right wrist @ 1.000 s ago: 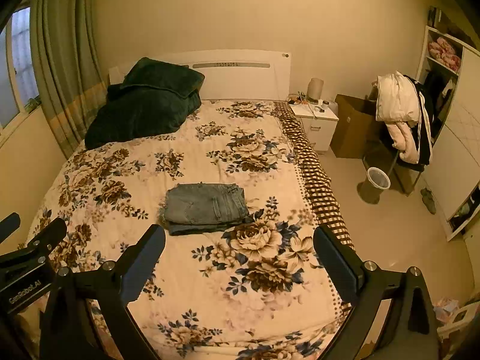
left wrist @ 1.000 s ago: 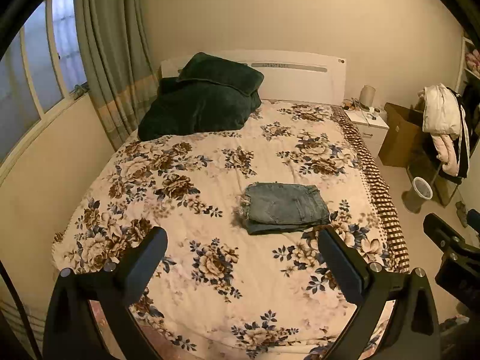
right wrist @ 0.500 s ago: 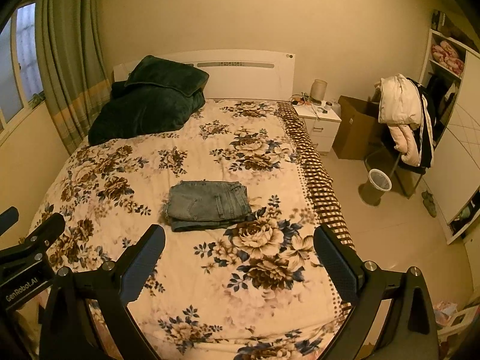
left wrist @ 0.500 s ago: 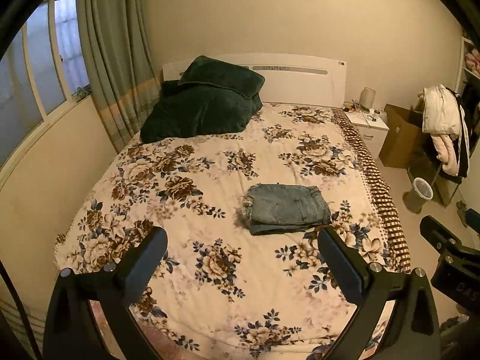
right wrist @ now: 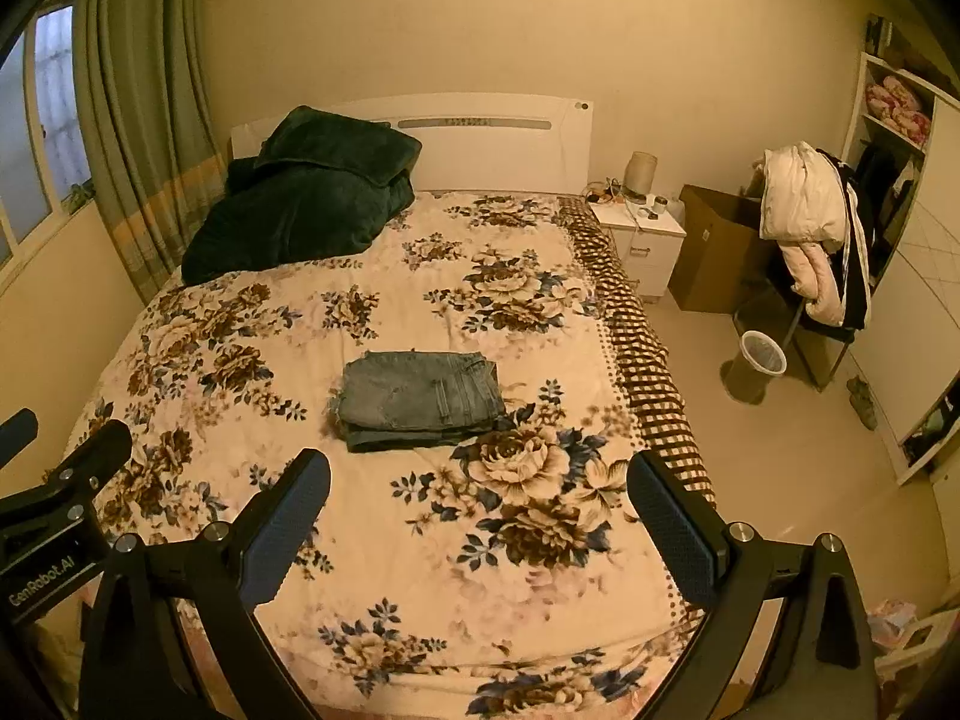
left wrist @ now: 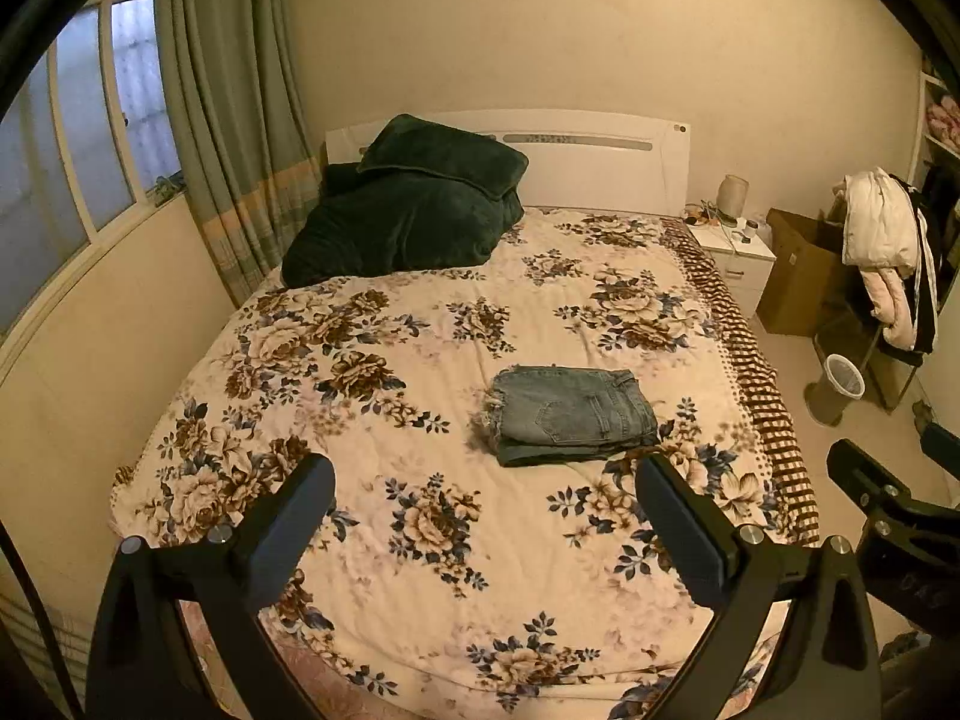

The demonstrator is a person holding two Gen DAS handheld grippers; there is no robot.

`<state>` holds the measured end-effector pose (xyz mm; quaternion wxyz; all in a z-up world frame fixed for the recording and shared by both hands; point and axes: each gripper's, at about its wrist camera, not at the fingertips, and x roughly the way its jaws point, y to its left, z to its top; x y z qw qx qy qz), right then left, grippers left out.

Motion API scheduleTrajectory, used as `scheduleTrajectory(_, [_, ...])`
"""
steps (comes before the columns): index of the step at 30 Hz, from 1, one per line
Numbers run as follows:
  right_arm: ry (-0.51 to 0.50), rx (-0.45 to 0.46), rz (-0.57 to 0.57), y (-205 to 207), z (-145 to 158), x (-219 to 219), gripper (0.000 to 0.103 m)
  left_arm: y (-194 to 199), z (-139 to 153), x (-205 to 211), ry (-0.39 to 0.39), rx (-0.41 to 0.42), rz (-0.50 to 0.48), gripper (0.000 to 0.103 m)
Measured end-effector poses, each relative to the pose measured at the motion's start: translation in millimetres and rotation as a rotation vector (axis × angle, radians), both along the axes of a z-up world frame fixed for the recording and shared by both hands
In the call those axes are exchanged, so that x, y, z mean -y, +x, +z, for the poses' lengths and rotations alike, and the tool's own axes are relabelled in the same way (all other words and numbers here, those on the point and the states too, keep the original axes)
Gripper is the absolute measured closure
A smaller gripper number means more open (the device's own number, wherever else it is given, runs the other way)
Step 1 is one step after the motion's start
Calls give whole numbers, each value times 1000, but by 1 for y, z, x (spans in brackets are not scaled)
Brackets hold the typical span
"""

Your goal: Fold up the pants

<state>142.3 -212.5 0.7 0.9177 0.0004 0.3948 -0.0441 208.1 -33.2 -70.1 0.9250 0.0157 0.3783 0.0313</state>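
Observation:
The blue denim pants lie folded into a compact rectangle on the floral bedspread, right of the bed's middle. They also show in the right wrist view. My left gripper is open and empty, held well back over the foot of the bed, short of the pants. My right gripper is open and empty too, at about the same distance. Each gripper shows at the edge of the other's view: the right one and the left one.
A dark green blanket and pillow lie at the head of the bed. A white nightstand, a cardboard box, a chair draped with clothes and a bin stand to the right. Curtains hang at left.
Both grippers have drawn slightly back and up from the bed, so the pants sit a little farther away. The pants have not moved. Both grippers stay open.

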Motion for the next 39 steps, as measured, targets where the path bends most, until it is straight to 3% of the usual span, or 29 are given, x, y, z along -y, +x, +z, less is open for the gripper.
scheduleTrajectory(39, [0, 14, -4, -6, 10, 5, 2, -21, 12, 26, -4, 39, -35, 0])
